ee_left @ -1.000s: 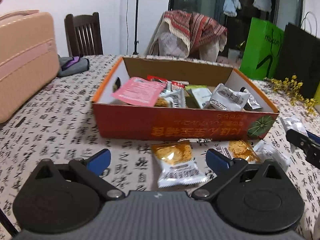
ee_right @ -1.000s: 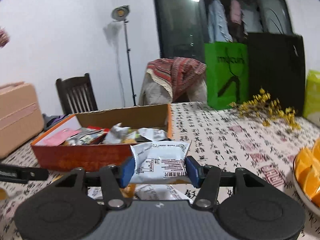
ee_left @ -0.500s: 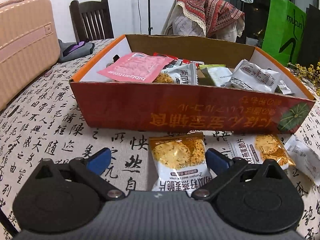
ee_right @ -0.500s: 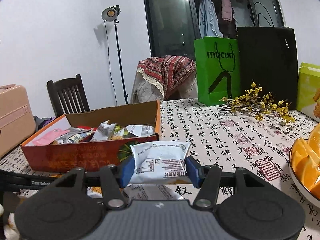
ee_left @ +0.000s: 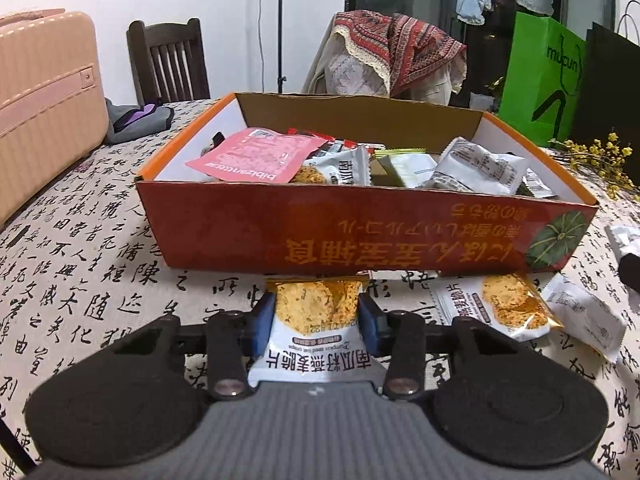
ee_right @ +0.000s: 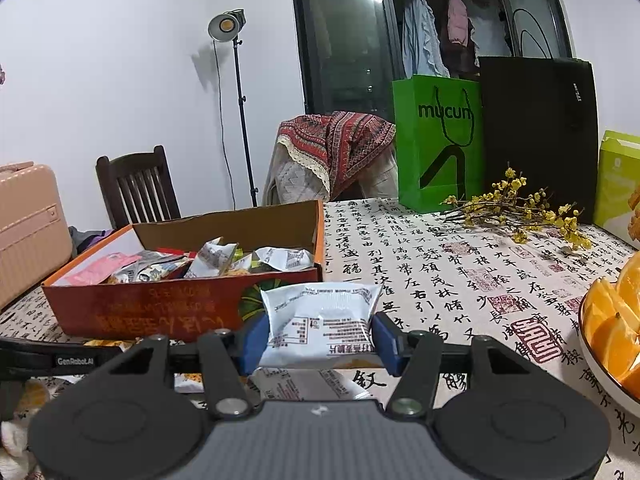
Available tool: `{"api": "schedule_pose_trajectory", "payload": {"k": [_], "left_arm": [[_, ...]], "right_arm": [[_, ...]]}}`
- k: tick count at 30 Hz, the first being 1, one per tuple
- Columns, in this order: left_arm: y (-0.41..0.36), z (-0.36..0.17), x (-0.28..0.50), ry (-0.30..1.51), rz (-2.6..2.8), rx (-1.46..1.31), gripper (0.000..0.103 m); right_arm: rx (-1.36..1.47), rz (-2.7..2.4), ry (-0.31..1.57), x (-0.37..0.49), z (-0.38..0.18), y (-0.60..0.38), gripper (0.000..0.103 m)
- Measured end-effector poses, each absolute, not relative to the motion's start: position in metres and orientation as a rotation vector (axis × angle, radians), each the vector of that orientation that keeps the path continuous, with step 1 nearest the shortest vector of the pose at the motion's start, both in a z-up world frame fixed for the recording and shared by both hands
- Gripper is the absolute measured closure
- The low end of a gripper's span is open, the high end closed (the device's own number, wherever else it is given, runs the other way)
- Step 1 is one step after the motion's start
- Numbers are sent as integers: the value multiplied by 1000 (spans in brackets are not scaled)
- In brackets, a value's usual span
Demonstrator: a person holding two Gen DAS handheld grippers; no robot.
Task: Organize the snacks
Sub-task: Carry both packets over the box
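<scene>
Gripping one packet each: left gripper (ee_left: pixel 317 318) crisp packet (ee_left: pixel 316 332), right gripper (ee_right: pixel 320 338) white packet (ee_right: pixel 320 326).

Orange-red box (ee_left: pixel 360 236) – gold lettering, cream tablecloth (ee_left: pixel 80 248) with black calligraphy, green bag (ee_right: pixel 436 144), pink suitcase (ee_left: pixel 40 100)

A pink suitcase (ee_left: pixel 40 108) stands left on the surface — green bag (ee_right: pixel 438 144), black bag (ee_right: pixel 538 132) and yellow flowers (ee_right: pixel 520 208) far right — orange slices (ee_right: pixel 612 320) nearer.
</scene>
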State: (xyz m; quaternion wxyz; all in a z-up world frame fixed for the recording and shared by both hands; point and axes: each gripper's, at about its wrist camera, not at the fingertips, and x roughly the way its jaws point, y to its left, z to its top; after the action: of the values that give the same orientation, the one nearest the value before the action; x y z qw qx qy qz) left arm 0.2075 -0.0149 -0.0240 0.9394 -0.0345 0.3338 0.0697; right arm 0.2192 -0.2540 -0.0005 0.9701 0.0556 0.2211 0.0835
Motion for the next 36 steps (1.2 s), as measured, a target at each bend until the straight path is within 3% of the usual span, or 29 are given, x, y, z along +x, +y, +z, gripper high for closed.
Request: {"api": "schedule_pose_trajectory", "payload": {"k": [18, 36], "left_arm": [[-15, 20, 166, 511, 49, -88, 59], [-3, 82, 186, 399, 26, -104, 59]], "right_arm": [[87, 198, 407, 214, 3, -246, 47], [49, 214, 330, 231, 62, -220, 47]]}}
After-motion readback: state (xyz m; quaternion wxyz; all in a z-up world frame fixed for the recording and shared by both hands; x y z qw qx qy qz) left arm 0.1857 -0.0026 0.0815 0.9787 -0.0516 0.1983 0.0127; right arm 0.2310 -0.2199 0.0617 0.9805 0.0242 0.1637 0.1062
